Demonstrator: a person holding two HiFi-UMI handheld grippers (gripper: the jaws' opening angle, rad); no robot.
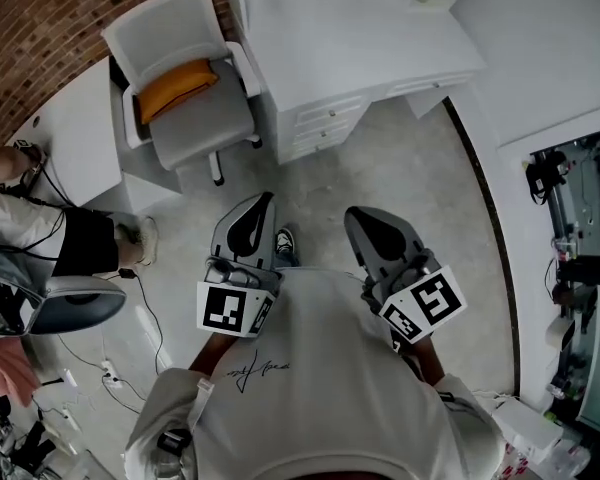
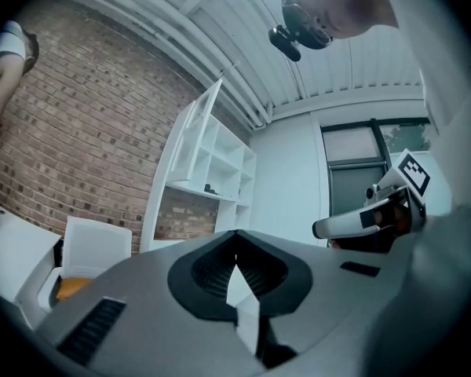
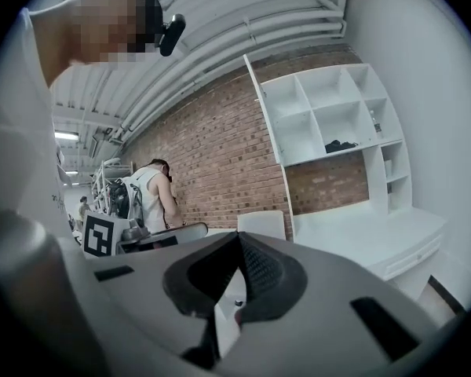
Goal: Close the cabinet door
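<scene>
A white shelf cabinet (image 3: 330, 124) stands on the white desk (image 1: 350, 38) against the brick wall. Its tall white door (image 2: 190, 140) stands swung open at the cabinet's left side, and shows as a thin edge (image 3: 265, 124) in the right gripper view. Both grippers are held close to the person's chest, well short of the desk. My left gripper (image 1: 265, 200) is shut with nothing in it, its jaws meeting at the tip (image 2: 235, 236). My right gripper (image 1: 356, 214) is also shut and empty (image 3: 239, 237).
A white chair (image 1: 180, 88) with an orange cushion stands left of the desk. Desk drawers (image 1: 325, 118) face the floor between. Another person (image 1: 40, 233) stands at far left by a second chair (image 1: 60, 303), cables on the floor. Glass-fronted equipment (image 1: 580, 248) lines the right.
</scene>
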